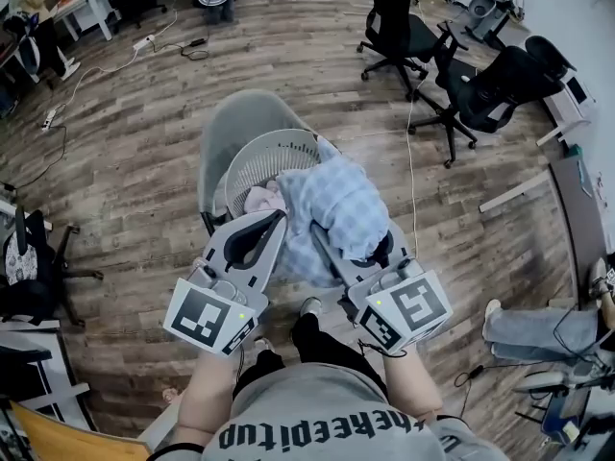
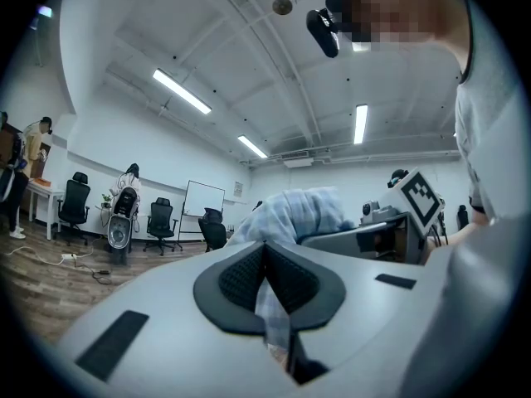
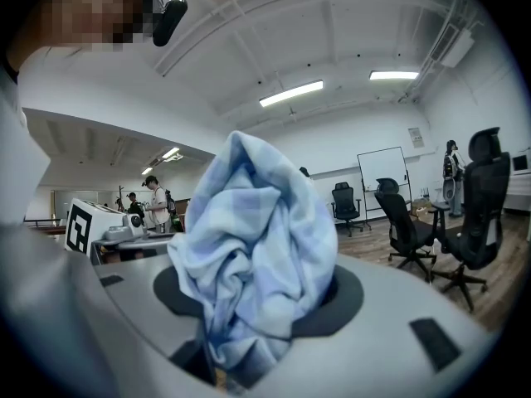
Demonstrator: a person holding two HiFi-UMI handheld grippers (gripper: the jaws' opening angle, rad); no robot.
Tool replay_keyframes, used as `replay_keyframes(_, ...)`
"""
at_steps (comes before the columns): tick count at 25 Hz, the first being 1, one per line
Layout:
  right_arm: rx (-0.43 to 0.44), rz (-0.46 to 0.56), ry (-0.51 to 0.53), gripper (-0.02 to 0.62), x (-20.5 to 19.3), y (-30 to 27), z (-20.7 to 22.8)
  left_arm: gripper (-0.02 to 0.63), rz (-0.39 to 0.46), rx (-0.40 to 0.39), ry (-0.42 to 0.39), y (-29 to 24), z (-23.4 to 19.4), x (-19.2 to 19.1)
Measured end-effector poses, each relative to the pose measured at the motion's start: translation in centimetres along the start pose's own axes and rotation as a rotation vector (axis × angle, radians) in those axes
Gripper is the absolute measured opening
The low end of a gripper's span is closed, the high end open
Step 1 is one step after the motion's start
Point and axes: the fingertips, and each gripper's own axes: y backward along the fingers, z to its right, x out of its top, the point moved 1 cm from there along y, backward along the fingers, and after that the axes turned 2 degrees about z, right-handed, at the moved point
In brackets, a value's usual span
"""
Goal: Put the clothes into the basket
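Wood-plank floor [image 1: 144,161], black office chairs [image 1: 399,27] toward its far right corner, white power strip [image 1: 143,41] near the far left edge, whiteboard [image 2: 203,199] against a wall, ceiling strip lights [image 2: 181,91]

You stand in an open office-style workspace. Black swivel chairs [image 1: 399,29] sit on a wood-plank floor [image 1: 135,152]. A whiteboard [image 2: 203,199] leans by a white wall under long ceiling strip lights [image 2: 181,91], and a power strip [image 1: 143,40] lies on the floor.
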Motion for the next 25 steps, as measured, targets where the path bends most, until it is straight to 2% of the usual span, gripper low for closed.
replay_keyframes(15, 0.139, -0.003, -0.013, 0.244, 0.3, -2.7, 5.1, 0.014, -0.015, 0.135, -0.010, -4.6, -0.9, -0.8)
replay_keyframes(25, 0.196, -0.001, -0.034, 0.244, -0.1, -3.3, 7.2, 0.014, -0.045, 0.205, -0.024, -5.7, -0.5, -1.7)
